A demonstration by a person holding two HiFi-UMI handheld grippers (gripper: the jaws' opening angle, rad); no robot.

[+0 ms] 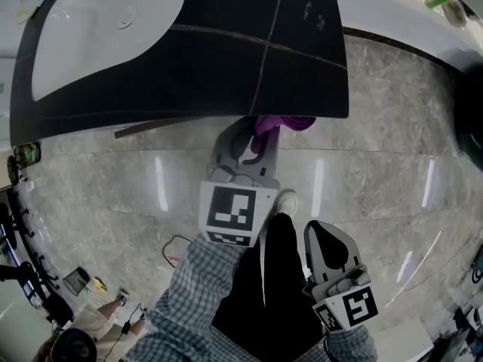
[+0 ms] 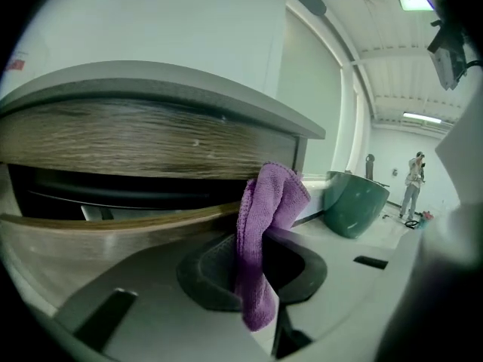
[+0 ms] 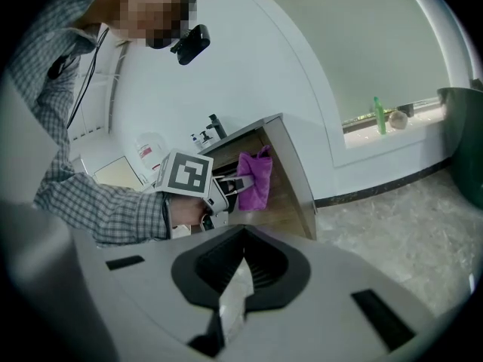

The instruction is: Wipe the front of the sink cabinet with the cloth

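Grey marble-look floor tiles (image 1: 377, 164) fill the head view, with a dark countertop (image 1: 226, 51) and its white basin (image 1: 98, 29) across the top. Just under the counter's edge my left gripper (image 1: 258, 138) is clamped on a purple microfibre cloth (image 1: 285, 122), which bunches at the lip. My right gripper (image 1: 330, 240) hangs low, well apart from it, beside a dark trouser leg (image 1: 272, 277), with its jaws together.

From the left gripper view, the cloth is pinched between both jaws. One end droops below them, and the folded top sits against the wood-grain front of the sink cabinet (image 2: 136, 138), near its right corner. A dark recess (image 2: 113, 187) runs between the upper and lower wooden bands. Off to the right sits a dark green tub (image 2: 355, 202), and a person (image 2: 413, 183) stands far back.

From the right gripper view, those jaws meet at the tips and hold nothing. Beyond them I see a checked sleeve (image 3: 98, 202) and the left gripper's marker cube (image 3: 185, 173). The cloth lies against the cabinet front just below the counter. A green bottle (image 3: 377, 115) stands on a pale ledge by the wall.
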